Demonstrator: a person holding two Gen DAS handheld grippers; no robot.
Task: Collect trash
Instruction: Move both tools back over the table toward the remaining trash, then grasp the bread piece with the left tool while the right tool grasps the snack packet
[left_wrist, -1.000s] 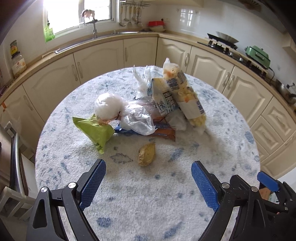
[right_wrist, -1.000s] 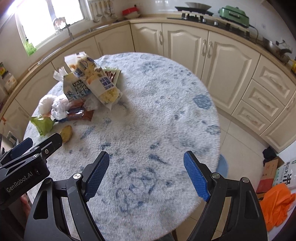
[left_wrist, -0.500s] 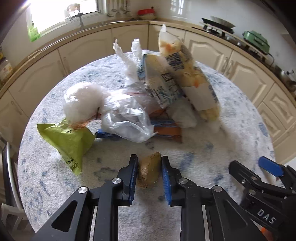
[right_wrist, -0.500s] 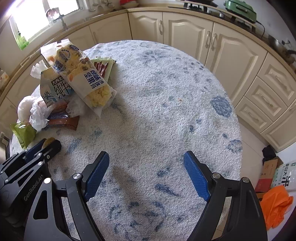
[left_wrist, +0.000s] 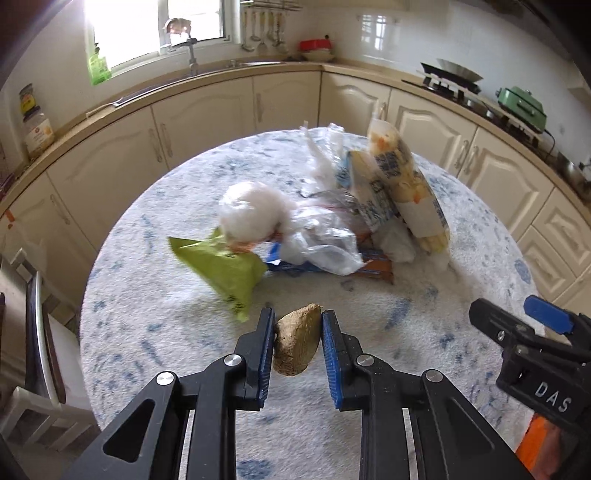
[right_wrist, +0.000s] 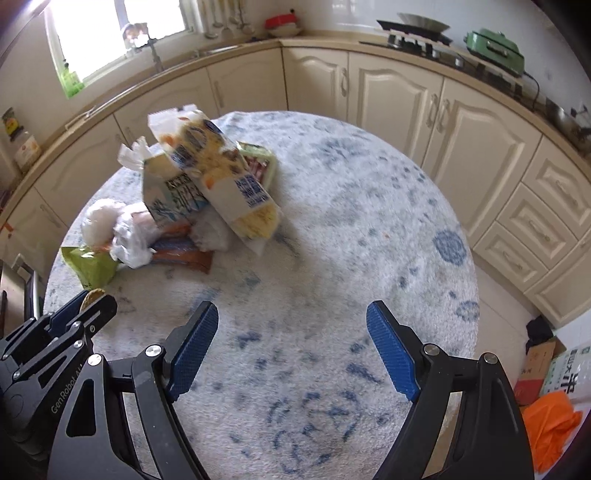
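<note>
My left gripper (left_wrist: 297, 325) is shut on a brown potato-like lump (left_wrist: 295, 343) and holds it above the round table (left_wrist: 461, 236). A pile of trash lies beyond it: a green wrapper (left_wrist: 225, 269), a white wad (left_wrist: 247, 216), a clear plastic bag (left_wrist: 321, 240), a milk carton (left_wrist: 365, 188), a yellow snack bag (left_wrist: 410, 192) and orange bars (left_wrist: 373, 267). My right gripper (right_wrist: 291, 332) is open and empty over the table's near side, right of the pile (right_wrist: 207, 184). The left gripper shows at the left edge of the right wrist view (right_wrist: 88, 306).
Cream kitchen cabinets (left_wrist: 207, 122) curve behind the table, with a sink and a stove (left_wrist: 450, 77) on the counter. A chair (left_wrist: 40, 332) stands at the table's left. On the floor to the right lie an orange cloth (right_wrist: 550, 421) and cardboard boxes (right_wrist: 535, 365).
My left gripper closed on the brown lump and lifted it off the table, drawing back from the pile. My right gripper stayed open and shifted only a little.
</note>
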